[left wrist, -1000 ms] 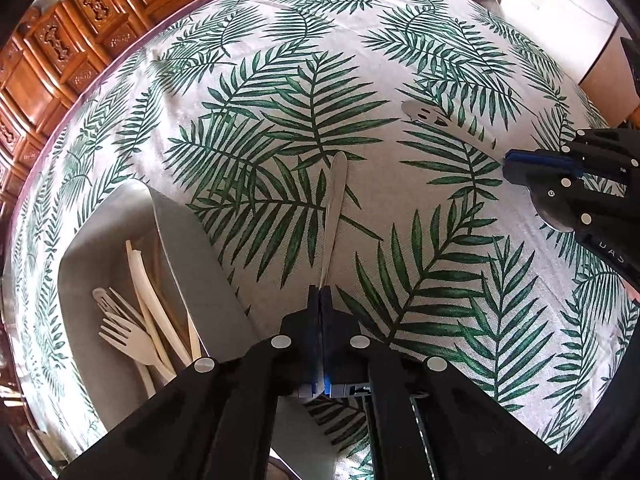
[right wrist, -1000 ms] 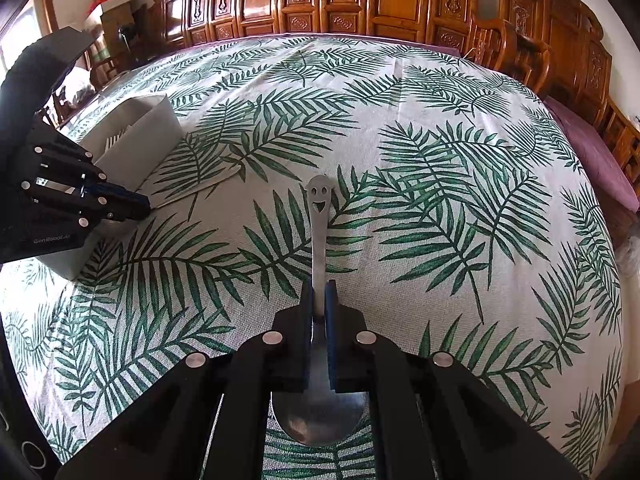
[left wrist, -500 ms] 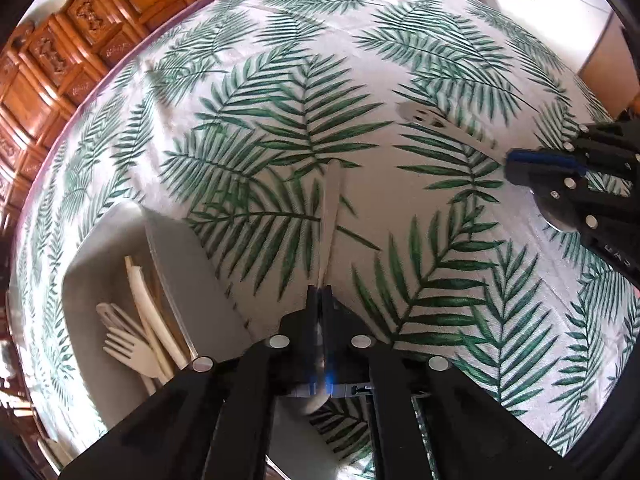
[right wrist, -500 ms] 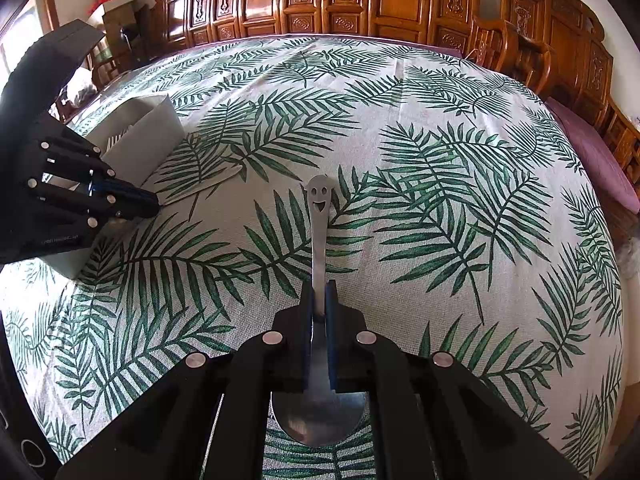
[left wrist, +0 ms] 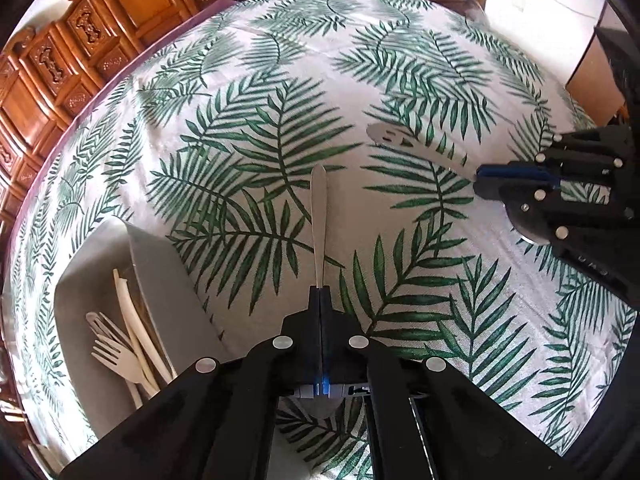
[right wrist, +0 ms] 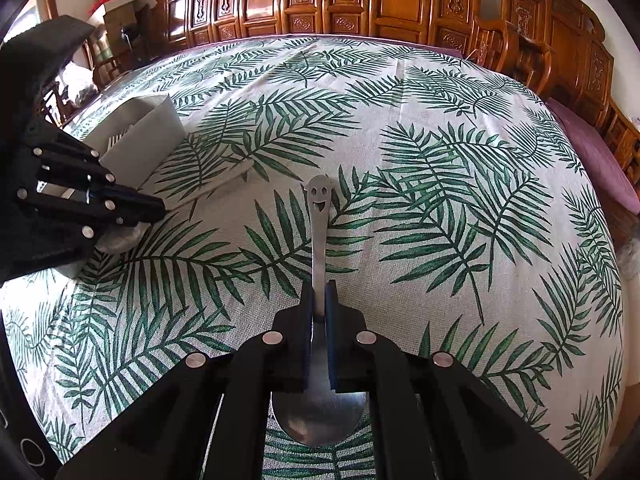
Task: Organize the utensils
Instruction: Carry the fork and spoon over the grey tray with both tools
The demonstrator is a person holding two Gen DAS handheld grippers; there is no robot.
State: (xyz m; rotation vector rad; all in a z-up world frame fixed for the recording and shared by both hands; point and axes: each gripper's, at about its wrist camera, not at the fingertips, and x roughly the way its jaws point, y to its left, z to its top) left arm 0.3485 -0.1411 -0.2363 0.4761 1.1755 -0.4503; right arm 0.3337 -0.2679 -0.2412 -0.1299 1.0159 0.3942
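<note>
Two grippers loaded: you hold one metal utensil in each, both above the leaf-print tablecloth (left wrist: 400, 240).
Left gripper (left wrist: 320, 294): your jaws are fully closed on a plain steel spoon (left wrist: 319, 216), clamped at the neck; the handle points forward and the bowl sits behind the fingers.
Right gripper (right wrist: 319, 292): your jaws are narrow, pinched on the smiley-handled spoon (right wrist: 319, 216), gripped just ahead of the bowl.
Grip rationale: a hold near the bowl likely keeps each long handle free to enter the bin first.
Destination: the grey utensil bin (left wrist: 168, 280) lies just left of your left gripper and holds pale disposable forks (left wrist: 116, 352).
Status: neither spoon is yet in the bin.
</note>
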